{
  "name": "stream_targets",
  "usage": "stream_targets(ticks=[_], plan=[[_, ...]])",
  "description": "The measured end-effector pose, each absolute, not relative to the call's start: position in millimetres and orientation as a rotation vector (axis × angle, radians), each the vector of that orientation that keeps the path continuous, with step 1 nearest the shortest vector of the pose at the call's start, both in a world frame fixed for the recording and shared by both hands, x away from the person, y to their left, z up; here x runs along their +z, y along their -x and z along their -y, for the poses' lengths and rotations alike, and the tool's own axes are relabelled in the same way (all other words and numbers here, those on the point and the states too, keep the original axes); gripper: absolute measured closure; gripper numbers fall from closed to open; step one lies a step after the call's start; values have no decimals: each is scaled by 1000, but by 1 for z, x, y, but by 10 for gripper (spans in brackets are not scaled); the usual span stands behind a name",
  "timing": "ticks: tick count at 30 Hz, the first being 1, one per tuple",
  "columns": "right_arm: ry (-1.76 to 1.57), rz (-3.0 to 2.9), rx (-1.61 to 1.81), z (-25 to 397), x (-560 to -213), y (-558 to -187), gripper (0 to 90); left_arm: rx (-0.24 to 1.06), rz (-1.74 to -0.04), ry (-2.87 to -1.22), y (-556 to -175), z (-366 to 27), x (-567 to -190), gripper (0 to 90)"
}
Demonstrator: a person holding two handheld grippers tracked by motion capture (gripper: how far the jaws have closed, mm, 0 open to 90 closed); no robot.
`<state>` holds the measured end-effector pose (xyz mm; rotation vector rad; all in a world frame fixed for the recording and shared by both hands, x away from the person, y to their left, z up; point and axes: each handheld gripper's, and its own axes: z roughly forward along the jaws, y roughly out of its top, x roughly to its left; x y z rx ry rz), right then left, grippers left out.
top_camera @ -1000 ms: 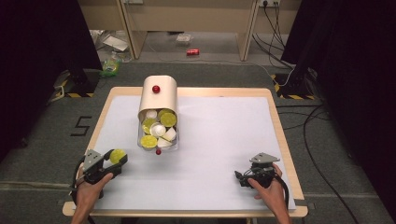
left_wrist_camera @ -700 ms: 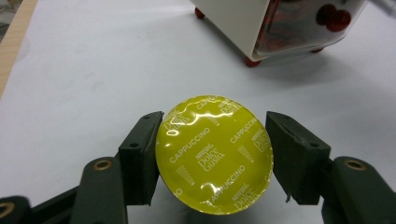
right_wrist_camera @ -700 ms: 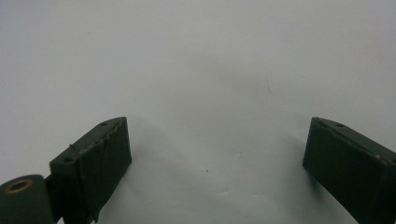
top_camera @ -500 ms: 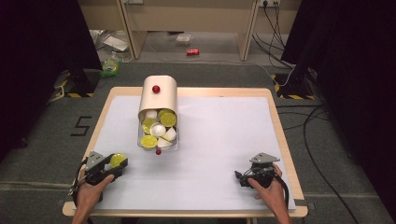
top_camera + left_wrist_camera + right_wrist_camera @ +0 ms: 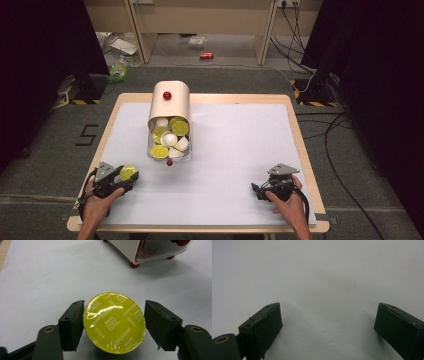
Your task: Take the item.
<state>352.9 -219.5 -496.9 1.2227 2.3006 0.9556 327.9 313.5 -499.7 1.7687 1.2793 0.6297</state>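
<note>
A yellow coffee capsule (image 5: 114, 322) with a printed foil lid sits between the jaws of my left gripper (image 5: 114, 312), which is shut on it just above the white table cover. In the high view this gripper (image 5: 127, 177) and its capsule (image 5: 128, 172) are at the front left of the table. My right gripper (image 5: 256, 190) rests at the front right, jaws pointing left. Its jaws stand wide open over bare white surface, with nothing between them (image 5: 328, 315).
A beige curved box (image 5: 170, 102) with a red knob (image 5: 167, 95) stands at the back middle-left. Its clear drawer (image 5: 186, 156) is pulled out and holds several yellow and white capsules. The box's red feet (image 5: 134, 264) show in the left gripper view. The wooden table edge (image 5: 200, 227) runs along the front.
My left gripper has drawn the yellow capsule slightly nearer the person, toward the front edge. The right gripper has stayed where it was.
</note>
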Motion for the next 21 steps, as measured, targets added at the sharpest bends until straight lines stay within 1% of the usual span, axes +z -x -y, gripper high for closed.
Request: stream_targets(ticks=[5, 7, 8, 21], plan=[[-1223, -2301, 956, 220, -497, -353, 77, 637, -1260, -1777, -327, -312, -499, 227], [-1223, -2301, 957, 220, -497, -353, 77, 624, -1259, -1769, -325, -310, -497, 161], [-1223, -2302, 957, 220, -497, -353, 77, 630, -1255, -1772, -324, -309, -497, 151], [-1223, -2300, 956, 220, -497, -353, 77, 658, -1231, -1750, -307, -312, -481, 153]])
